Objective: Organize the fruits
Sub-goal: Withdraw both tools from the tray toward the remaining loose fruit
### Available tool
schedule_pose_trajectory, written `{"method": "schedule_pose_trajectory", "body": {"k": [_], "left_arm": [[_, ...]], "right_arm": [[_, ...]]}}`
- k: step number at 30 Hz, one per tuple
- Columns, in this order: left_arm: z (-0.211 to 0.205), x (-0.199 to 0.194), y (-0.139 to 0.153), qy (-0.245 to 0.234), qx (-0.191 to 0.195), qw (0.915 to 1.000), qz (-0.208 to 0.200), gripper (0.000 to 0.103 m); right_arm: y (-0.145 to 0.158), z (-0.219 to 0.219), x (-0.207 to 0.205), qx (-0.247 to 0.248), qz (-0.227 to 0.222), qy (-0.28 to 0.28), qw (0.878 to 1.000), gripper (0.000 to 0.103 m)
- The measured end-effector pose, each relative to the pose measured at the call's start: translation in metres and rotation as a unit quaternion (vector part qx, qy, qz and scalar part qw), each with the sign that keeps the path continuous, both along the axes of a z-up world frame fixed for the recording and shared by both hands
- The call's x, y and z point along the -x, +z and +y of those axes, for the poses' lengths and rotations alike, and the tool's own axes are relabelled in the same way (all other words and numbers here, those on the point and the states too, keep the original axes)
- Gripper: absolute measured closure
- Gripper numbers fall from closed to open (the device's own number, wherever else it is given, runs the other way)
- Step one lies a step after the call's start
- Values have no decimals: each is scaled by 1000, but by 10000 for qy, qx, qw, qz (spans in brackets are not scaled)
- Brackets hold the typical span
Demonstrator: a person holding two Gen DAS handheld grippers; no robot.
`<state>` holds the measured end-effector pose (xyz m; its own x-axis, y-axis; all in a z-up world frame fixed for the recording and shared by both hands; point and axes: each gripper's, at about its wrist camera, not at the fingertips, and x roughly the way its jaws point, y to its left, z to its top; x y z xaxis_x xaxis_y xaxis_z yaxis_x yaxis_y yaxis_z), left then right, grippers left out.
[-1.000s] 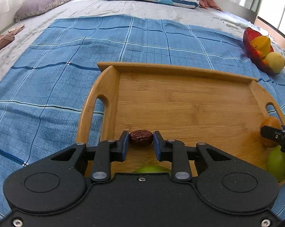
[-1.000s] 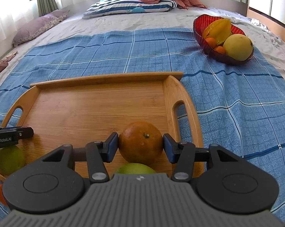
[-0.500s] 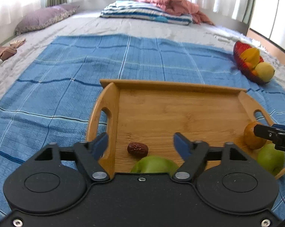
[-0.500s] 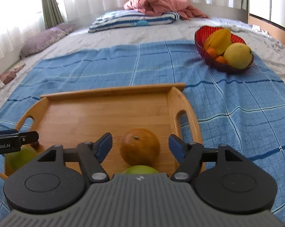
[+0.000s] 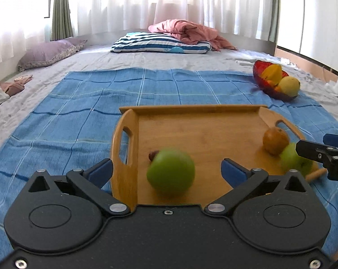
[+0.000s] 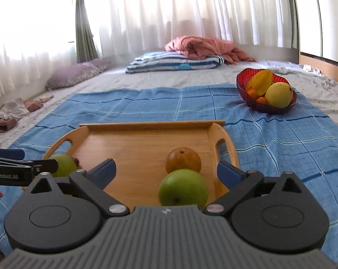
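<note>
A wooden tray (image 5: 202,125) lies on a blue checked cloth (image 5: 83,112). On its left end sit a green apple (image 5: 170,174) and, half hidden behind it, a brown date (image 5: 152,155). On its right end sit an orange (image 6: 183,160) and a second green apple (image 6: 183,188). My left gripper (image 5: 166,170) is open and empty, raised just in front of the left apple. My right gripper (image 6: 166,169) is open and empty, raised in front of the right apple and orange. Each gripper shows at the edge of the other's view.
A red bowl (image 6: 266,92) with a starfruit, a yellow fruit and small oranges stands on the cloth at the far right. A striped pillow (image 5: 160,44), a pink blanket and a purple pillow (image 5: 50,53) lie further back on the bed.
My left gripper let go of the date and my right gripper let go of the orange. Both opened wide, pulled back and rose away from the tray.
</note>
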<state>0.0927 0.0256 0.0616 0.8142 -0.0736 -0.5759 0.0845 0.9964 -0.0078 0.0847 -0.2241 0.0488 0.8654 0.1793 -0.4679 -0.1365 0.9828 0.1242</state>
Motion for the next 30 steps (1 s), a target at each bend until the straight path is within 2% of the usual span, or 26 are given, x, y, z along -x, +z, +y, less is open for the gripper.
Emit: {"method": "schedule_pose_trajectory", "body": {"k": [12, 30], "left_arm": [[3, 35, -20, 47, -10, 10000, -3, 0], [6, 55, -44, 146, -76, 9999, 3, 0]], "right_arm": [[-17, 15, 51, 180, -496, 72, 9986, 0], [-48, 35, 89, 158, -734, 33, 9972, 0]]}}
